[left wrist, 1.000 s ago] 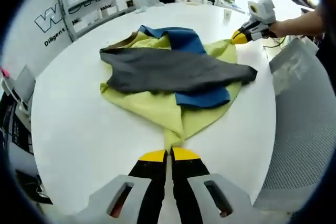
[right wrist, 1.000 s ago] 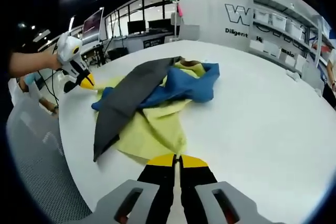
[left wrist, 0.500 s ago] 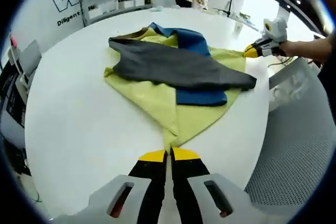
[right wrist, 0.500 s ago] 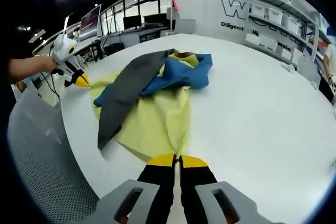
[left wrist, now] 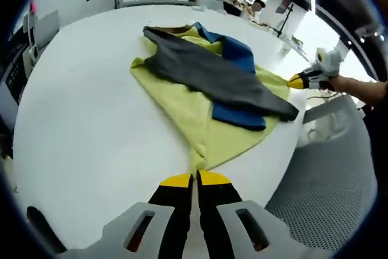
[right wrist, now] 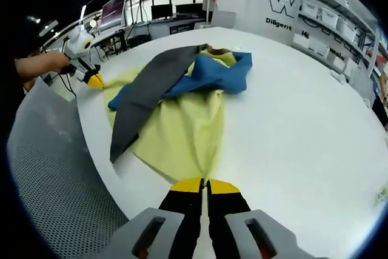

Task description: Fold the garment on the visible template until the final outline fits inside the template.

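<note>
Garment (left wrist: 200,95) corners are pinched in both closed tongs, left (left wrist: 195,179) and right (right wrist: 205,185), on the table (left wrist: 85,125).

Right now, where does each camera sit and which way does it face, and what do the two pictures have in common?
Left gripper view: rides the left gripper, looking along its shut jaws across the table at the garment, whose yellow corner it pinches; the right gripper and a hand come in at the far right.
Right gripper view: rides the right gripper, facing the garment from the other corner; the left gripper and a hand show at upper left.
Shared: garment, table, both grippers.
</note>
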